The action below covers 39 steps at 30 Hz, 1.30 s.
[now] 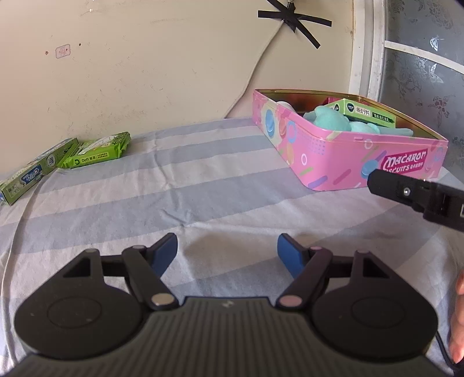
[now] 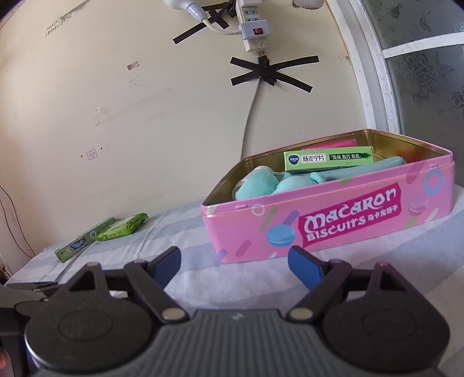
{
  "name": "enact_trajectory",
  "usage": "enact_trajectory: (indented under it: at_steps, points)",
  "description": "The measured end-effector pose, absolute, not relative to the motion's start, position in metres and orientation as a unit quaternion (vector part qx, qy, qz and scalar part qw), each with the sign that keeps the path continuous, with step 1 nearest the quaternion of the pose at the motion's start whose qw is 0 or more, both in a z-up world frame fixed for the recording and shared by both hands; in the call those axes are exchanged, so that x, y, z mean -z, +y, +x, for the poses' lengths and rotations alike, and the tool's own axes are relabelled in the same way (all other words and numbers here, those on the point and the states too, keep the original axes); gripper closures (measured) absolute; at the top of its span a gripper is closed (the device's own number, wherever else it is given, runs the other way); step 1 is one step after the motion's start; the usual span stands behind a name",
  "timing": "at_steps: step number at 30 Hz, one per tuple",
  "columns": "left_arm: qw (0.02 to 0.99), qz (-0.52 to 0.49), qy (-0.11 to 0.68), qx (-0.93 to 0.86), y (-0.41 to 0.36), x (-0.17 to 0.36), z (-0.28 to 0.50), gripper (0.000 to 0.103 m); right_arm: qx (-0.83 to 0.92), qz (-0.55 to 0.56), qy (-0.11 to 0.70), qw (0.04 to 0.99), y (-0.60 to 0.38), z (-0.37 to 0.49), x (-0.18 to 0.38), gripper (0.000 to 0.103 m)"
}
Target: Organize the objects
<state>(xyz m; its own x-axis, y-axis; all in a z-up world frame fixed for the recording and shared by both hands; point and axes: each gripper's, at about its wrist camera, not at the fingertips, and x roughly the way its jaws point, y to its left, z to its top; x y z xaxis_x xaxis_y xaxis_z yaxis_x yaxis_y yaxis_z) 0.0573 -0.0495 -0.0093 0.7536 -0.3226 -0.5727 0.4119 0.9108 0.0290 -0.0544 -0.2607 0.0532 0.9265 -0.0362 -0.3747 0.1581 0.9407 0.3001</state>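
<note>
A pink macaron biscuit tin (image 1: 333, 145) (image 2: 333, 229) stands open at the back right of the striped cloth. Inside lie a teal cloth (image 1: 330, 120) (image 2: 269, 182) and a light green medicine box (image 1: 368, 111) (image 2: 327, 158). At the far left, by the wall, a long green box (image 1: 34, 171) (image 2: 84, 240) and a bright green wipes packet (image 1: 95, 150) (image 2: 121, 227) lie side by side. My left gripper (image 1: 227, 250) hovers open over bare cloth, nothing between its blue pads. My right gripper (image 2: 235, 261) is open just in front of the tin, holding nothing; its black finger (image 1: 406, 194) shows in the left wrist view.
The cream wall (image 1: 145, 72) runs close behind the surface, with a taped cable (image 2: 255, 95) and a power strip (image 2: 252, 26) on it. A window frame (image 2: 374, 72) stands behind the tin. A person's hand (image 1: 458, 319) shows at the right edge.
</note>
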Motion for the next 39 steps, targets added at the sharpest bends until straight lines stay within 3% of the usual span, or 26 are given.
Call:
enact_trajectory:
  at_steps: [39]
  points:
    - [0.935, 0.085, 0.282, 0.198, -0.0525, 0.0101, 0.0518, 0.025, 0.06, 0.178, 0.184, 0.965, -0.2605, -0.0539, -0.0511, 0.018]
